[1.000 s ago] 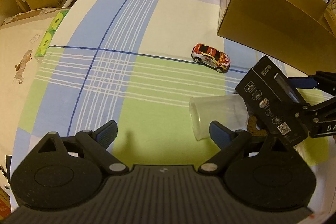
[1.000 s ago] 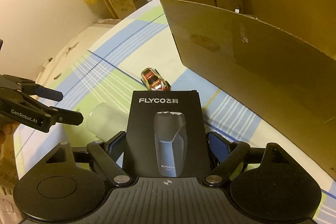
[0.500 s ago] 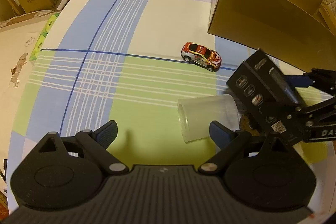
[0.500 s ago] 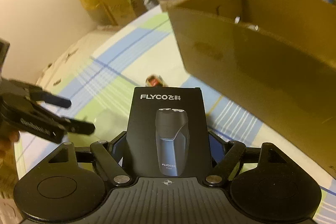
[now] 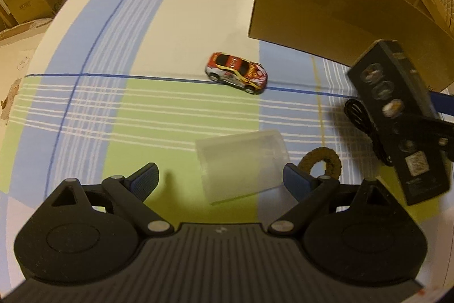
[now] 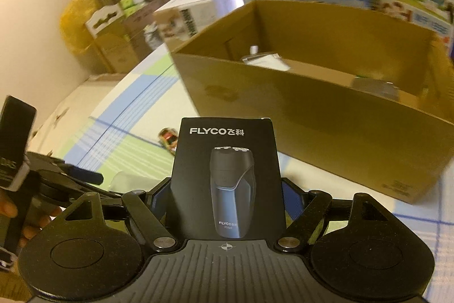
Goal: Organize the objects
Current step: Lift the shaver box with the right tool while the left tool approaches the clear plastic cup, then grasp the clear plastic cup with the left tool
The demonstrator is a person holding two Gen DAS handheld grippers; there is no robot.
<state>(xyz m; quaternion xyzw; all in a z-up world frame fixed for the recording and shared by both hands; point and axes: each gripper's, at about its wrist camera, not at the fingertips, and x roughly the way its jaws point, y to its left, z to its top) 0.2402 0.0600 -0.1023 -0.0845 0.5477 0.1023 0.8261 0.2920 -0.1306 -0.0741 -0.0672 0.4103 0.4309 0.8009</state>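
Nearest, right gripper (image 6: 227,193) clamped on the black shaver box (image 6: 227,178), held upright and clear of the checked tablecloth (image 5: 93,104), likely so it tops the wall of the cardboard box (image 6: 326,115) ahead. Box matte black, FLYCO lettering, shaver pictured. Left gripper (image 5: 220,179) wide open, holding nothing, fingers straddling the clear plastic cup (image 5: 241,163) lying on its side, probably next to be picked. Beyond: toy car (image 5: 237,73), then the carton.

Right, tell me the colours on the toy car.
The toy car is red and silver with yellow and black markings, clearest in the left wrist view.
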